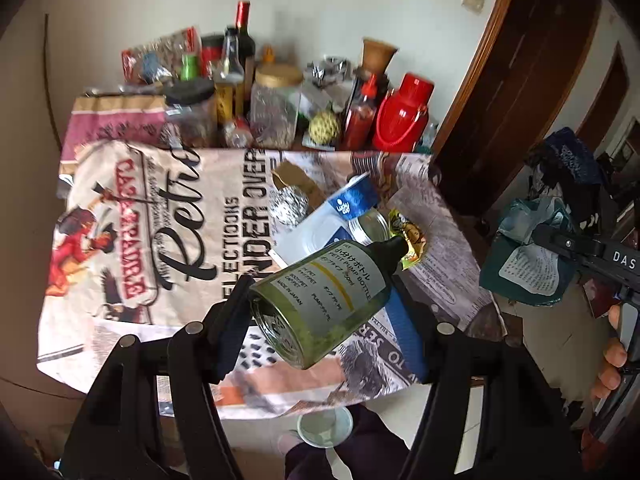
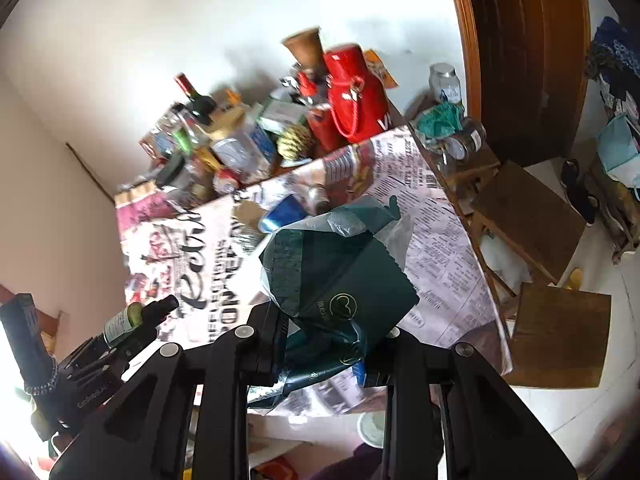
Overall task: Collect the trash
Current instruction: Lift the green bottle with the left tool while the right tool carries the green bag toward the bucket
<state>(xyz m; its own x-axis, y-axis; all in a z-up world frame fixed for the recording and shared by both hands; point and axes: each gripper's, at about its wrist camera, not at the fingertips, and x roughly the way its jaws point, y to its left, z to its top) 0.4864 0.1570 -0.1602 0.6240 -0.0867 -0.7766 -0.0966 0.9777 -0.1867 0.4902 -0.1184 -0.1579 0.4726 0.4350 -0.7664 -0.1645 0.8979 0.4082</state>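
Note:
My left gripper (image 1: pixel 320 312) is shut on a small green pump bottle (image 1: pixel 320 296) with a white label and black neck, held above the table's front edge. The bottle also shows at the left of the right wrist view (image 2: pixel 128 320). My right gripper (image 2: pixel 332 336) is shut on a dark green plastic bag (image 2: pixel 336 276), held above the table; the bag also shows at the right of the left wrist view (image 1: pixel 532 252). On the newspaper-print tablecloth (image 1: pixel 140 240) lie a foil ball (image 1: pixel 288 204), a blue-and-white package (image 1: pixel 332 220), a tin lid (image 1: pixel 368 226) and a yellow wrapper (image 1: pixel 408 240).
The back of the table is crowded with jars, bottles, a red thermos (image 1: pixel 404 114) and a sauce bottle (image 1: pixel 360 116). A wooden door (image 1: pixel 520 80) stands to the right. Wooden stools (image 2: pixel 532 216) stand right of the table. A white bowl (image 1: pixel 324 426) sits on the floor below.

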